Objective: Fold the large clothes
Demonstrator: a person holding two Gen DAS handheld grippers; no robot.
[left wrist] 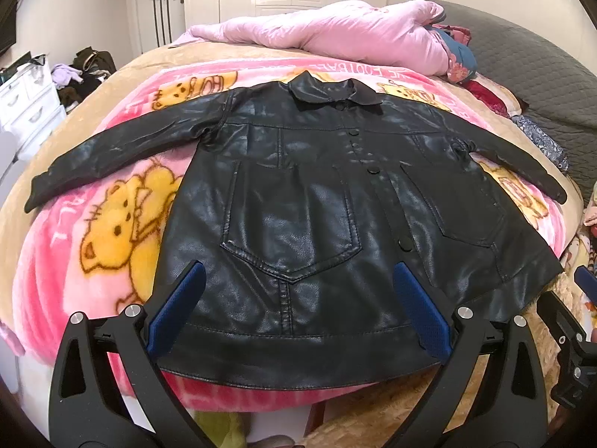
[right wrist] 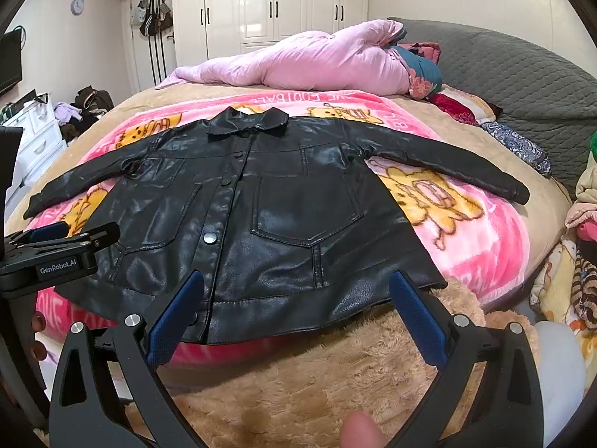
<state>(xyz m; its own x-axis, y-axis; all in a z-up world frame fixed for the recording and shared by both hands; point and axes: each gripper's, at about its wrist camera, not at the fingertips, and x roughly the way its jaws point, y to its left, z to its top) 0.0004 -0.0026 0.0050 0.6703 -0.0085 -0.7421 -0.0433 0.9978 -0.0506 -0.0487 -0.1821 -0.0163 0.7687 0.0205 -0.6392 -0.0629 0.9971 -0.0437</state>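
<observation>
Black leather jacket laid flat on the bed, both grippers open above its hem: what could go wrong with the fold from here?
1. The shiny black leather jacket looks stiff and slick, so a pinched hem may slip from the left gripper or right gripper.
2. Its hem overhangs the pink cartoon-print blanket near the bed edge, so a tug might drag it off.
3. The spread sleeves could trail and bunch the blanket.

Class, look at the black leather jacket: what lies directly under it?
The black leather jacket lies spread on a pink cartoon-bear blanket, itself on a tan bedcover. The blanket's print under the jacket is hidden.
</observation>
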